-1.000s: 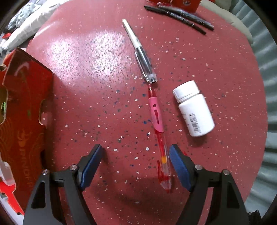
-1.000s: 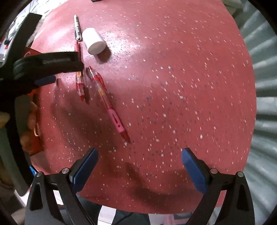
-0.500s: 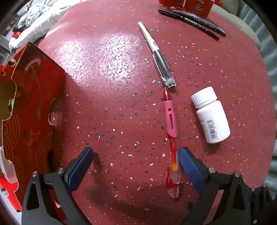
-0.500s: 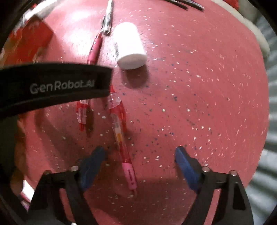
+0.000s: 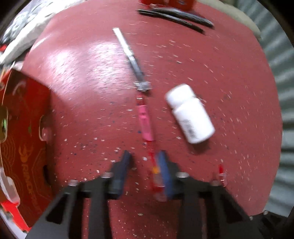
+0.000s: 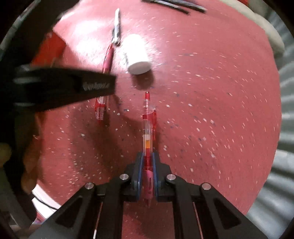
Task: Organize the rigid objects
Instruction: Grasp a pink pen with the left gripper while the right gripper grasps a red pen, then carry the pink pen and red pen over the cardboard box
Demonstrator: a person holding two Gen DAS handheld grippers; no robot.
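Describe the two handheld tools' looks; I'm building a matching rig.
Both the right claw and the left claw have matte black skeletal frames with triangular cut-outs, silver round screw heads at the joints, and blue pads lining the fingers. In the right view, the left tool's black body carries blurred white lettering.

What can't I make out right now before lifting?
Left wrist view: left gripper, jaws just closing, is motion-blurred; its hold on the pink-grip pen is unclear.
Left wrist view: white bottle label smeared, unreadable.
Right wrist view: the gripper's black body covers that pen's middle.
Right wrist view: black pens cut by top edge.
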